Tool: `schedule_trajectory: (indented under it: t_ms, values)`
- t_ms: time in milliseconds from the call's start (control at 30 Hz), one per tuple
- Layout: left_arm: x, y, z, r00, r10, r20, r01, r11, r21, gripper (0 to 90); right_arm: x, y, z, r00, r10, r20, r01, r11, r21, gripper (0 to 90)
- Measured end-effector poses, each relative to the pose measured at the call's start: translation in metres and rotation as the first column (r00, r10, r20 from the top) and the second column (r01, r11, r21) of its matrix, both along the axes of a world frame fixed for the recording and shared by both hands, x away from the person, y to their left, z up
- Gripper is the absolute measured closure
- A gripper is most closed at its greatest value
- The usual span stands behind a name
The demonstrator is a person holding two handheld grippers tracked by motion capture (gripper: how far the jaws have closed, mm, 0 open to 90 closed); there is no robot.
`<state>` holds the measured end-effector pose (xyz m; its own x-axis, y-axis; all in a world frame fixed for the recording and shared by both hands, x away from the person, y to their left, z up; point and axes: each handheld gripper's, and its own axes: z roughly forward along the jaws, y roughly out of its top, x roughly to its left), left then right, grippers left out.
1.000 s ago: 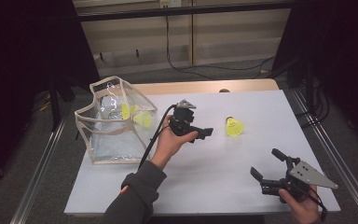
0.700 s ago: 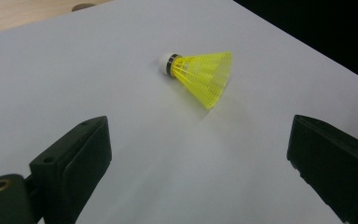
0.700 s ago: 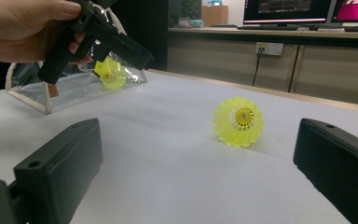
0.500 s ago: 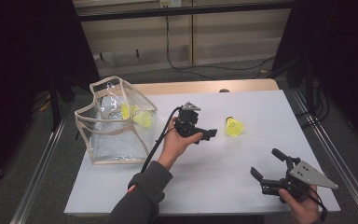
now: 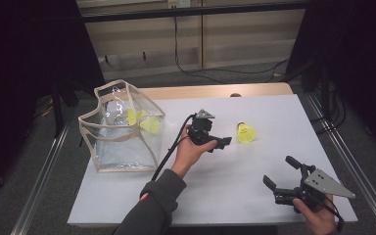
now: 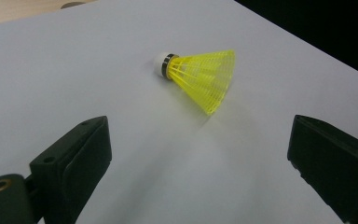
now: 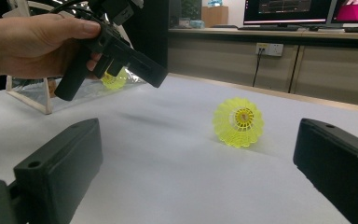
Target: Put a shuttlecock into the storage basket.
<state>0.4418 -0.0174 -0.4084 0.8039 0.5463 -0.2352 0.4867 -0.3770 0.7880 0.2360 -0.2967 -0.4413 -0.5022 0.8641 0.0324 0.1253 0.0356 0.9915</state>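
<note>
You are in the approach step: your left hand-held gripper is raised above the white surface, pointed toward the yellow plastic-mesh shuttlecock with the white cork tip, and its jaws stand wide with nothing between them. In the left gripper view the shuttlecock lies on its side ahead of the jaws, cork toward the far-left, skirt flaring to the right, well short of being between them. It rests alone on the surface, near the far middle, apart from everything else.

Your right hand-held gripper waits low at the near right corner, jaws also spread wide and empty; its own view looks across the surface at the open skirt of the shuttlecock.

At the left stands the clear plastic bag with beige trim, upright and open at the top, with two more yellow shuttlecocks visible inside it. So the work looks like gathering shuttlecocks into that bag, and this looks to be the last one lying out.

For the next move, bring the left gripper forward and down until the jaws straddle the shuttlecock, ideally across the firm cork end or the narrow neck of the skirt. The mesh is light and springy and may roll or squirt aside, so close gently and squarely.
</note>
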Motion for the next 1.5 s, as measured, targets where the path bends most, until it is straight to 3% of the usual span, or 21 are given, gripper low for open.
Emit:
schedule_trajectory:
  t_ms: [233,900,1500]
  values:
    - [0.003,-0.004,-0.006,0.9994,0.013,0.031,-0.013,0.9999,0.004,6.8,0.000,0.000,0.000,1.0000,0.001,0.000,-0.001,1.000,0.000,1.3]
    - [0.009,-0.015,-0.021,0.9984,0.038,0.041,-0.039,0.9992,0.012,6.9,0.000,0.000,0.000,1.0000,0.001,0.001,-0.001,1.000,0.000,1.4]
    - [0.010,-0.032,-0.030,0.9988,0.028,0.042,-0.029,0.9994,0.019,6.3,0.000,0.000,0.000,1.0000,0.000,0.000,0.000,1.000,-0.002,1.4]
